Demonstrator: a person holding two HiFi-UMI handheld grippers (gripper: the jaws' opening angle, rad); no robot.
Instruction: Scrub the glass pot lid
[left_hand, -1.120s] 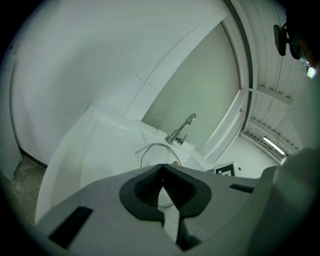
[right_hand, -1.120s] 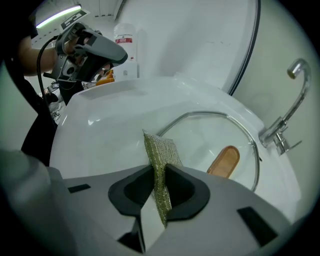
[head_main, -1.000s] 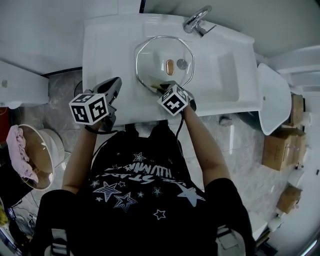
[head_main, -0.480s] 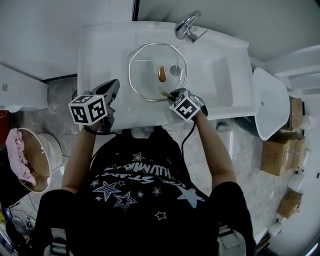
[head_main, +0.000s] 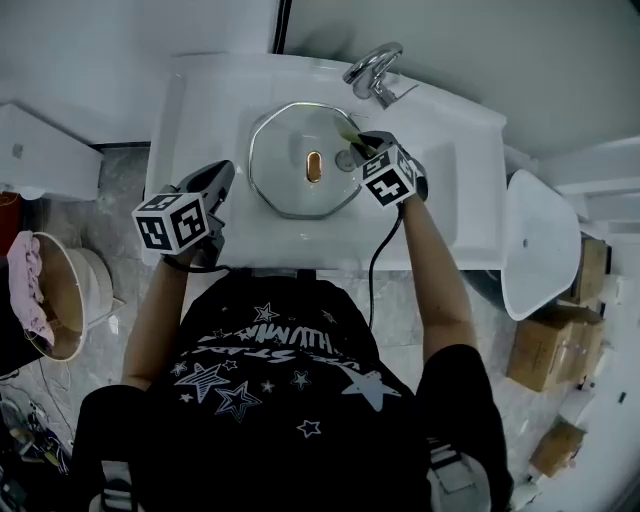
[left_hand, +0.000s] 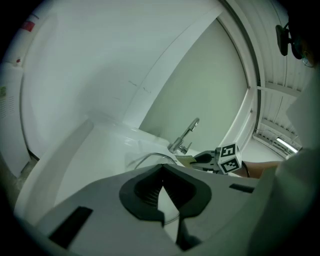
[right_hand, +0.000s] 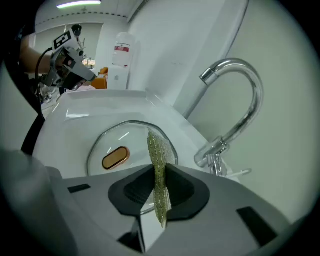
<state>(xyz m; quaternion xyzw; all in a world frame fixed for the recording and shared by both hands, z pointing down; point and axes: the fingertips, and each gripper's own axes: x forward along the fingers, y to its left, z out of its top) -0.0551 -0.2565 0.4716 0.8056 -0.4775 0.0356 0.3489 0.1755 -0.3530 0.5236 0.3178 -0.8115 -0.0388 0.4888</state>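
A glass pot lid (head_main: 285, 170) lies flat in the bowl of a white sink (head_main: 200, 100), its copper handle (head_main: 314, 166) facing up. On the sink's faucet (head_main: 372, 68) side, the right gripper (head_main: 358, 150) pinches a thin green-gold scouring pad (right_hand: 159, 165). The gripper's body hides the lid's near rim, and I cannot tell if the pad touches the glass. At the sink's front left rim, the left gripper (head_main: 224, 176) is clenched on nothing.

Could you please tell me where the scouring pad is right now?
The scouring pad is clamped edge-on in the right gripper. In the head view it sits at the right rim of the glass pot lid, close to the faucet.
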